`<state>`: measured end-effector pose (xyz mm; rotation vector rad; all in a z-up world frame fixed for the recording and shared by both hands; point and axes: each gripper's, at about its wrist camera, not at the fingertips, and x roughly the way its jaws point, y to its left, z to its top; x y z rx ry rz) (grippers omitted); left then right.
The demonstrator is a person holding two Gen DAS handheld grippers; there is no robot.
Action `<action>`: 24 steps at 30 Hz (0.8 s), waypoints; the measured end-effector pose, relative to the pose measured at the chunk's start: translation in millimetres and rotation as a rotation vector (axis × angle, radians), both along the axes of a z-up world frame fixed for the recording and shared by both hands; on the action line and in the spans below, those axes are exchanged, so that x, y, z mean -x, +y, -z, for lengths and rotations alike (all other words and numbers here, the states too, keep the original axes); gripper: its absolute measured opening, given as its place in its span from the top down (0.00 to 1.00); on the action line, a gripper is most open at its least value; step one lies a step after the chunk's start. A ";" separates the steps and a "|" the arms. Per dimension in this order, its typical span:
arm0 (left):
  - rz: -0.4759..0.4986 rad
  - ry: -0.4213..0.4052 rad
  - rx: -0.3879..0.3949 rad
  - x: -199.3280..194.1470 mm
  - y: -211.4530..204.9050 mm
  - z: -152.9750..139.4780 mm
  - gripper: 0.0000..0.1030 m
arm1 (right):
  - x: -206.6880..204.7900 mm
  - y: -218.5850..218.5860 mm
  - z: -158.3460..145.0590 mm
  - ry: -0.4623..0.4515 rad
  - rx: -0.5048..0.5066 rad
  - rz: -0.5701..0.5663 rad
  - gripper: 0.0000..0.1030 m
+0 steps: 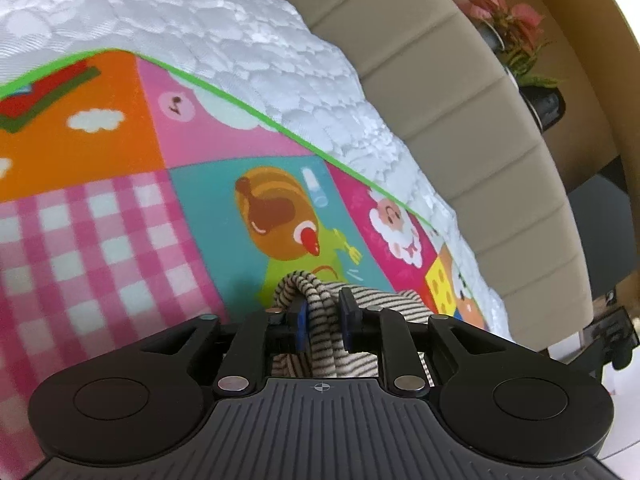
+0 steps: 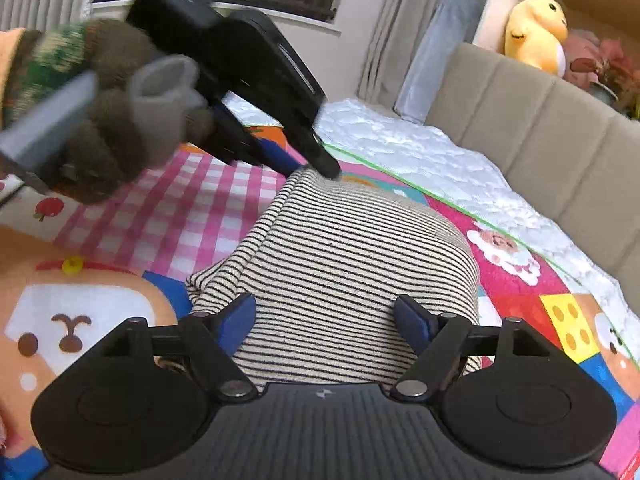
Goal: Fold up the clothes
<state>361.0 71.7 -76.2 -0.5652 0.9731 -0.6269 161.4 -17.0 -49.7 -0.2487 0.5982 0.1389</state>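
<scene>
The left gripper (image 1: 325, 320) is clenched on a bunched edge of the striped garment (image 1: 320, 308), several layers pinched between its blue pads (image 1: 301, 320). The right gripper (image 2: 325, 320) stands released, its jaws spread wide with the cloth lying between them and neither pad biting.

Beyond the right jaws the striped garment (image 2: 340, 264) lies as a partly folded bundle, its far corner held up by the left gripper (image 2: 308, 160), which comes in from the upper left in a gloved hand (image 2: 100, 120). Under the bundle is the colourful play mat (image 2: 180, 220), on a white quilted mattress (image 2: 420, 152); a beige headboard (image 2: 540, 128) lies further out to the right.

The step in hand looks like carrying the pinched corner over to lay a fold. To do it well, the left grip should hold all layers so none slips, and travel low and straight toward the near edge. The right jaws would best close on or press the near hem, so the bundle does not drag across the mat. Lay the corner square on the edge below before letting go.
</scene>
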 end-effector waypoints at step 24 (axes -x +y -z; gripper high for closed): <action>0.087 0.035 -0.214 73.7 -51.0 12.7 0.34 | 9.6 -144.0 -35.2 0.037 -0.432 0.196 0.17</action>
